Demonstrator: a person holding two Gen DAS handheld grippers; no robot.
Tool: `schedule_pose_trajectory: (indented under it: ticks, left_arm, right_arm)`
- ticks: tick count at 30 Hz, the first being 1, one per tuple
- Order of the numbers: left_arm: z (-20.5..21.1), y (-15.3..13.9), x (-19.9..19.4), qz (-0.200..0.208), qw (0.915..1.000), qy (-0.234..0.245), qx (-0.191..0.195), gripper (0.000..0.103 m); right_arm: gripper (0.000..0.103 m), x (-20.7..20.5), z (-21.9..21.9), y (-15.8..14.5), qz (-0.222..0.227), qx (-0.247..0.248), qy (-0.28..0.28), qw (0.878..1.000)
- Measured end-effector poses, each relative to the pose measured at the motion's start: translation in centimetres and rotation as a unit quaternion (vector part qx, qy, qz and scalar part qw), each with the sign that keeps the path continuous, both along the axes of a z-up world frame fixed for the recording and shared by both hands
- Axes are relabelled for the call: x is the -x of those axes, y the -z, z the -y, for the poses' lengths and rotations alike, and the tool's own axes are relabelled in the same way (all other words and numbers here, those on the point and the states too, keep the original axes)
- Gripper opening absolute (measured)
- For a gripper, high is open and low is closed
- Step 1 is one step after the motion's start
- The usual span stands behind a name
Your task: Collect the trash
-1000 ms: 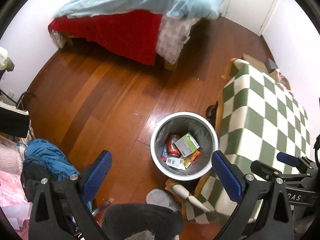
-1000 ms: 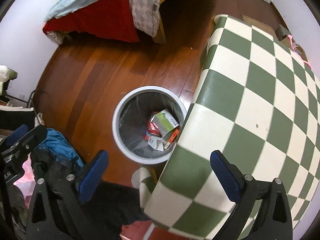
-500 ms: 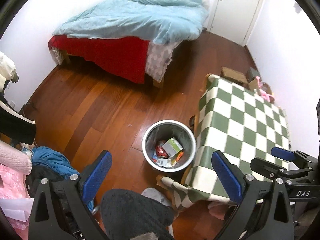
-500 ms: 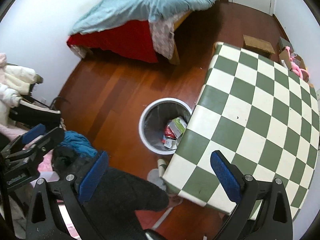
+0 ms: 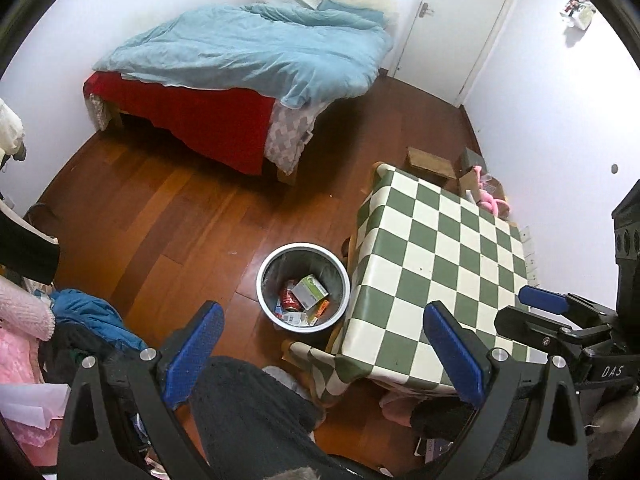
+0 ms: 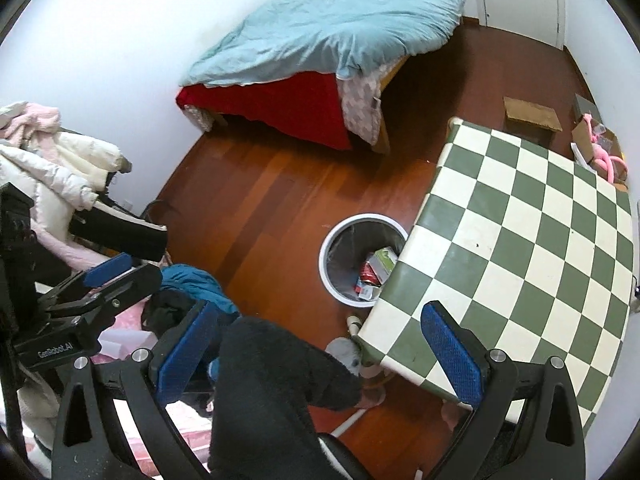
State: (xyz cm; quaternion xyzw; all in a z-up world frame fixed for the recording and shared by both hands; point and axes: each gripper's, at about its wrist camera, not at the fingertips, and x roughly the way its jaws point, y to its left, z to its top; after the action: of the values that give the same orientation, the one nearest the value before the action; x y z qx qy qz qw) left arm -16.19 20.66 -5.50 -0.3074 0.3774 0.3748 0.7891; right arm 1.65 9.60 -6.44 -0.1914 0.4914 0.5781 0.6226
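A round white trash bin [image 5: 264, 276] stands on the wooden floor beside the table; it also shows in the right wrist view [image 6: 332, 240]. Inside lie a green-and-white box [image 5: 310, 291], a red can [image 5: 289, 300] and other wrappers. My left gripper [image 5: 320, 344] is open and empty, held high above the floor near the bin. My right gripper [image 6: 316, 344] is open and empty, high above the table's near corner. Each gripper shows at the edge of the other's view.
A table with a green-and-white checked cloth [image 5: 440, 248] stands right of the bin. A bed with a blue duvet [image 5: 248, 48] is at the back. Clothes [image 6: 52, 160] pile at the left. A cardboard box [image 5: 430, 160] and pink items [image 5: 494, 202] lie behind the table. My dark-trousered leg [image 5: 248, 412] is below.
Both grippers have risen and pulled back from the bin; far more of the room shows now. Both stay open and empty. The bin's contents have not changed.
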Motion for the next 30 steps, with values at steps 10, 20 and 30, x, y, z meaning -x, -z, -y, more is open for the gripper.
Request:
schedule_pose_trajectory:
  ticks: [10,20,30]
  left_arm:
    - [0.9,-1.6,0.8,0.019,0.9998,0.0,-0.007,0.102]
    - [1.5,-1.6,0.5,0.021,0.9997,0.007,-0.007,0.102]
    - [1.5,-1.6,0.5,0.024,0.9996,0.016,-0.002,0.103]
  right_arm:
    - [0.103,0.6,0.9,-1.5,-0.013,-0.004,-0.016,1.0]
    - [0.103,0.5,0.9,-1.3,-0.015,0.002,-0.021,1.0]
    - [0.103,0.3,1.4,-1.4,-0.017,0.006,-0.021,1.0]
